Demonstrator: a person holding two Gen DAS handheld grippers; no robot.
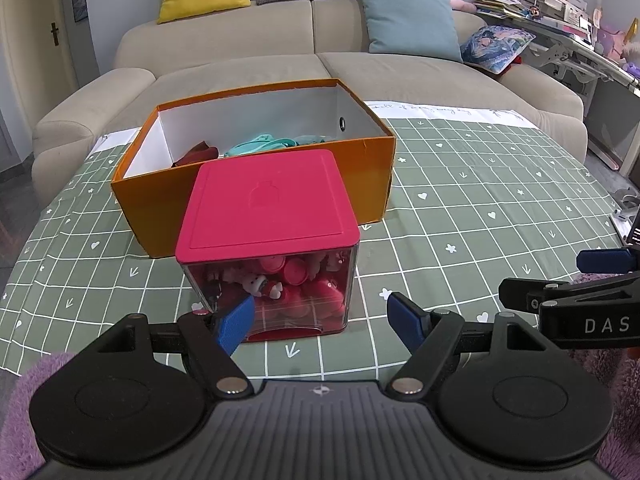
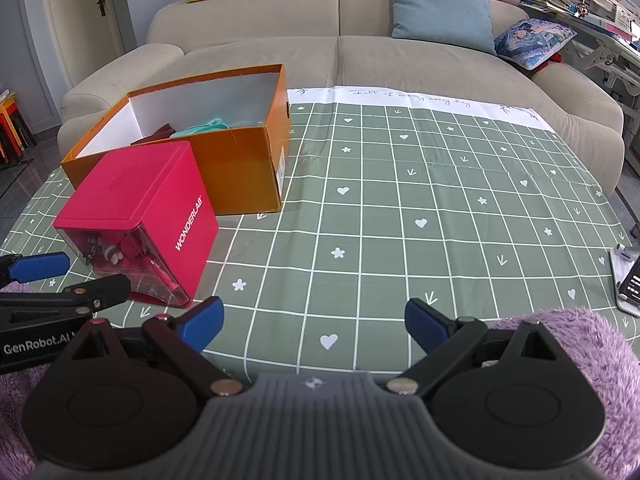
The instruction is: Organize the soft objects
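An open orange cardboard box (image 1: 360,168) (image 2: 240,168) stands on the green checked tablecloth and holds teal (image 1: 264,144) (image 2: 208,126) and dark red soft items (image 1: 198,154). A clear cube with a pink lid (image 1: 268,200) (image 2: 136,188), filled with small pink and white toys, stands in front of it. My left gripper (image 1: 322,316) is open and empty just before the cube. My right gripper (image 2: 314,320) is open and empty over bare cloth to the cube's right; it also shows at the right edge of the left wrist view (image 1: 560,280).
A beige sofa (image 1: 280,64) with yellow, grey, blue and printed cushions stands behind the table. A cluttered desk (image 1: 580,32) is at the far right. A phone on a stand (image 2: 628,284) sits at the table's right edge. Purple fleece sleeves (image 2: 580,344) cover both hands.
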